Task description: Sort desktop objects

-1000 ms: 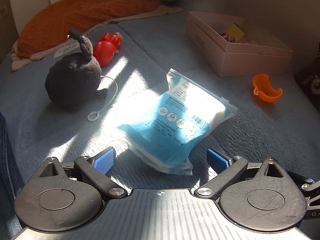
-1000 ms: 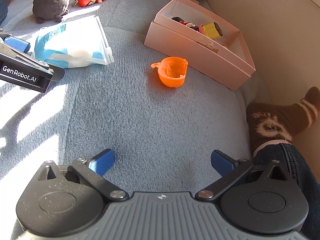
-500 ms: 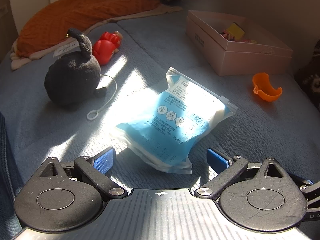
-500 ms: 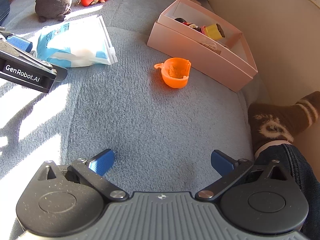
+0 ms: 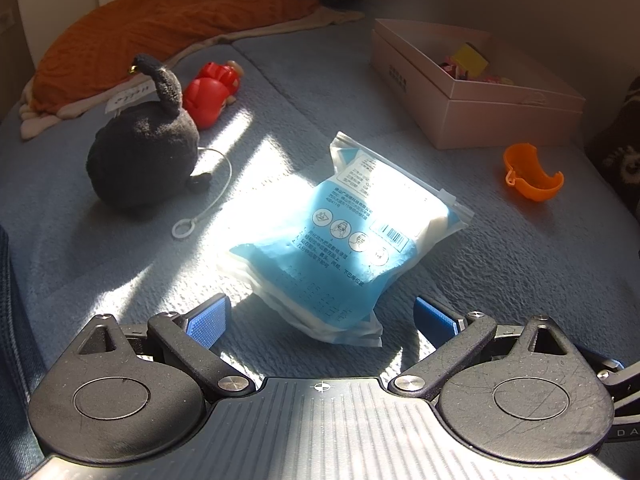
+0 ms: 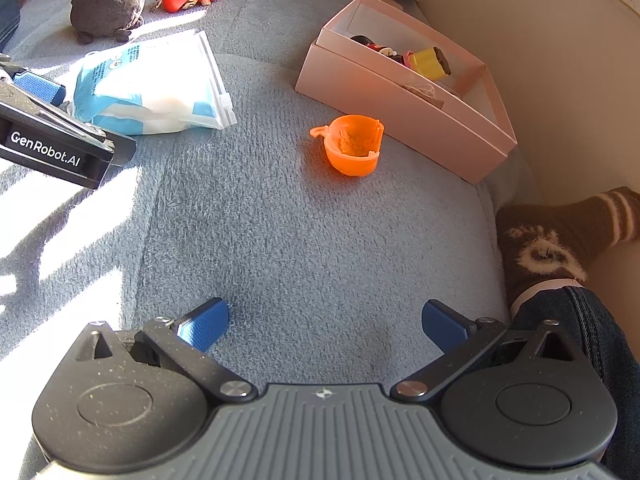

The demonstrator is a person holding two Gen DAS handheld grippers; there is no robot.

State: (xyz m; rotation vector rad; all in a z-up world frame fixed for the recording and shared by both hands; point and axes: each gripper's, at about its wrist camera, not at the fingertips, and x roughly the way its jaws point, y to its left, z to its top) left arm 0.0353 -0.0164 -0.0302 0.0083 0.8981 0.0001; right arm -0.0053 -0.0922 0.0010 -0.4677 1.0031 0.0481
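Note:
A blue and white plastic pouch lies on the grey-blue blanket, also in the right wrist view. My left gripper is open, its near end between the blue pads without touching. An orange toy cup lies right of the pouch and shows in the right wrist view. A dark plush toy and a red figure lie far left. The pink box holds several small toys. My right gripper is open and empty over bare blanket, short of the cup.
An orange cushion lies along the back. A white cord loop trails from the plush. A person's socked foot and jeans leg rest at the right by the wall. The left gripper's body shows at the left.
My left gripper has edged a little closer to the pouch. My right gripper has shifted slightly; the cup and box sit lower and further right in its view.

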